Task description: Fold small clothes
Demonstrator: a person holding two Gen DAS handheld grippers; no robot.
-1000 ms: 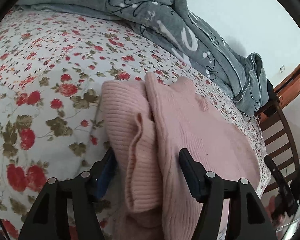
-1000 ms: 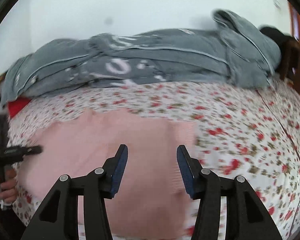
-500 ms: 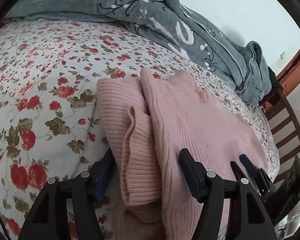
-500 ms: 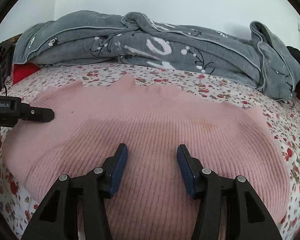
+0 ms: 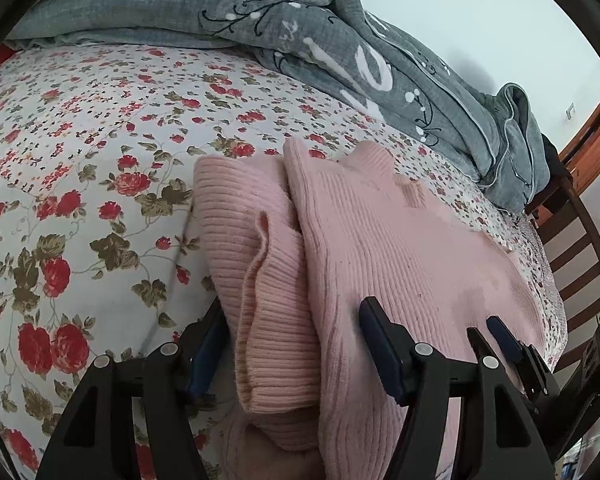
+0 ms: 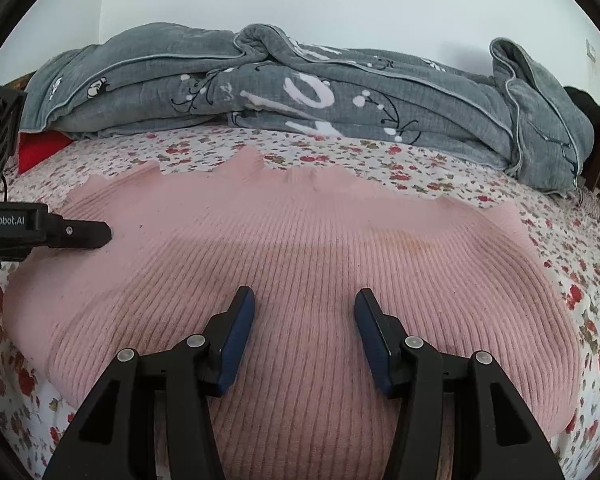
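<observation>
A pink ribbed knit sweater [image 6: 300,256] lies spread flat on the flowered bed. In the left wrist view its body [image 5: 400,248] lies flat and a bunched fold of it [image 5: 260,280] lies between the jaws. My left gripper [image 5: 290,328] is open, its fingers either side of that fold at the sweater's left edge. It shows from the side in the right wrist view [image 6: 80,236]. My right gripper [image 6: 304,320] is open and empty, low over the sweater's near edge. It shows in the left wrist view [image 5: 496,336].
A rumpled grey quilt [image 6: 300,96] lies along the far side of the bed. The floral sheet [image 5: 80,184] stretches left of the sweater. A wooden chair [image 5: 580,264] stands at the bed's right edge. A red cloth [image 6: 40,148] shows at far left.
The right gripper swung left and came down low over the sweater's near edge, then held. The left gripper barely moved; the right gripper's fingers came into its view.
</observation>
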